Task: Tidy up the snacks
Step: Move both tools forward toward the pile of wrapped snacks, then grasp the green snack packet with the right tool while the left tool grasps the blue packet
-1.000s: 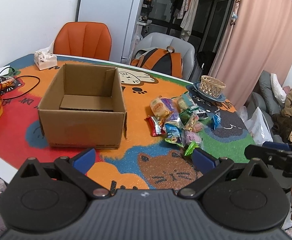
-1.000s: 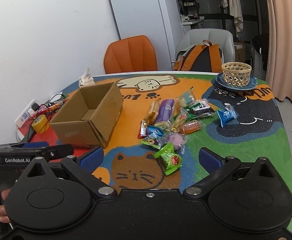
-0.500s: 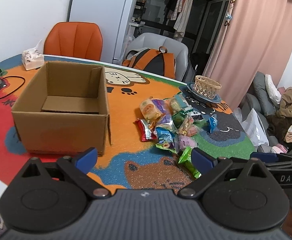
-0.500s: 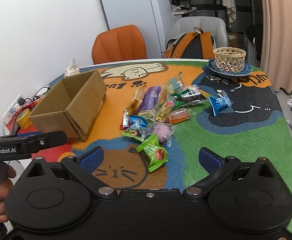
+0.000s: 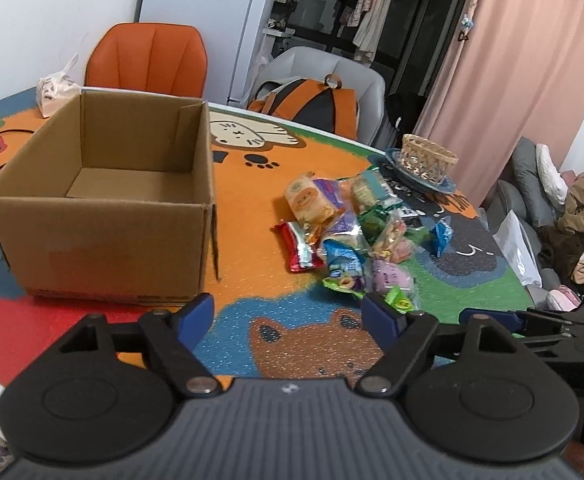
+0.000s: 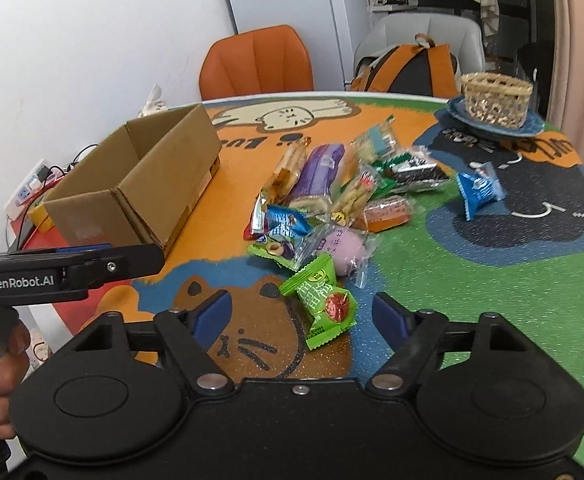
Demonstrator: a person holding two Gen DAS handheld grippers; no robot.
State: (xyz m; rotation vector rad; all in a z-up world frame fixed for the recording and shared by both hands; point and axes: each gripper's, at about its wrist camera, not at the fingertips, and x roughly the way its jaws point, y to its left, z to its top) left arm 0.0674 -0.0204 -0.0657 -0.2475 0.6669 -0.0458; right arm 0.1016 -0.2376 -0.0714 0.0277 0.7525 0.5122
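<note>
A white wall point(image 5: 32, 12) rises at ten o'clock behind an orange chair point(image 5: 148, 60), a grey chair point(image 5: 323, 68) sits at twelve beside a white fridge point(image 5: 212, 20), and a pink curtain point(image 5: 511, 72) hangs at two over the cartoon-cat worktop point(image 5: 252, 248).

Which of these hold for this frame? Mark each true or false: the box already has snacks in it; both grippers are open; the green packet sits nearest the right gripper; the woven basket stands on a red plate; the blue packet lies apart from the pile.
1. The cardboard box already holds snacks. False: its inside shows bare.
2. The left gripper and right gripper are both open. True.
3. The green packet lies nearest the right gripper. True.
4. The woven basket stands on a red plate. False: it stands on a blue plate.
5. The blue packet lies apart from the snack pile. True.
</note>
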